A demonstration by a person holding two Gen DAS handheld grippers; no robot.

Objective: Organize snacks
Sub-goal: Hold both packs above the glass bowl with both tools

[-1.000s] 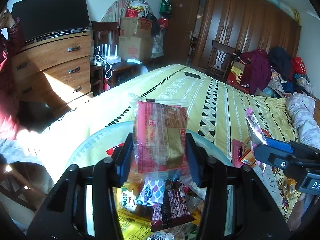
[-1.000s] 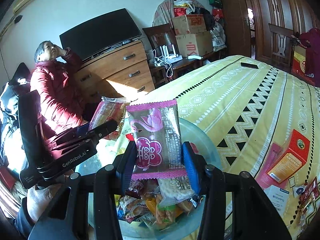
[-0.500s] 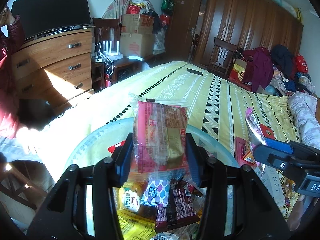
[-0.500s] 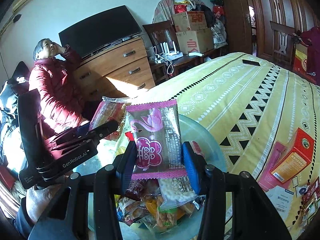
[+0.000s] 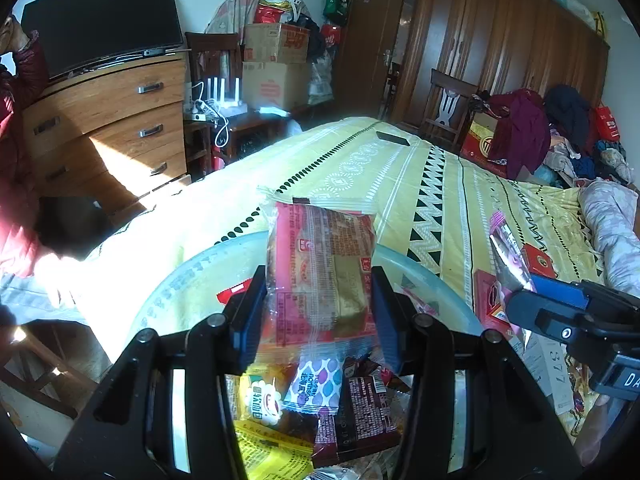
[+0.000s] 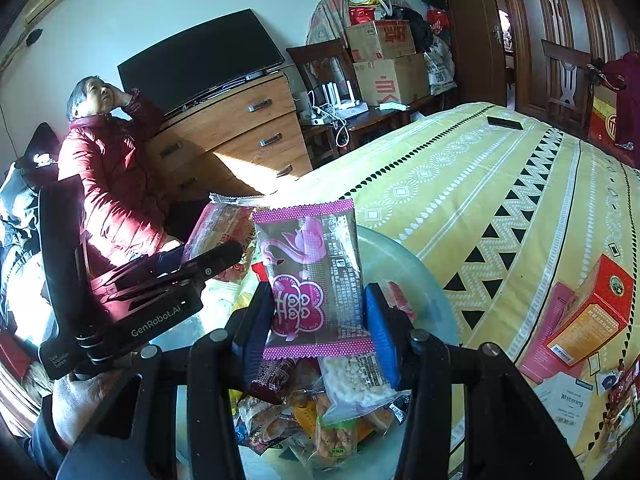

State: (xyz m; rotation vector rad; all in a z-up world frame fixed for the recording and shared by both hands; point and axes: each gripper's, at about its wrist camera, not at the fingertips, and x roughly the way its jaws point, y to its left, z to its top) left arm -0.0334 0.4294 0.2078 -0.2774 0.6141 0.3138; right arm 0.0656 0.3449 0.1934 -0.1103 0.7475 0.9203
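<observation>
Standing upright between the blue pads of the left gripper [image 5: 318, 304] is a red cake packet [image 5: 320, 268], clamped on both edges; its clear crinkled wrapper shows a red label with small print and a brownish cake inside. The right gripper [image 6: 316, 322] is clamped the same way on a pink snack packet [image 6: 310, 276], glossy film with dotted magenta seams, a flamingo drawing and a flower-shaped logo reading "LOVE YOU". Both packets hang above a round, pale blue translucent bowl [image 5: 192, 272] resting on a yellow bedspread [image 6: 460, 188] with black triangle patterns. Inside the bowl lies a heap of loose wrapped snacks [image 5: 304, 408]: yellow, purple-dotted and dark red foil. The left gripper body reads "GenRobot.AI" in the right wrist view. An orange box [image 6: 592, 312] lies on the bedspread near the bowl
</observation>
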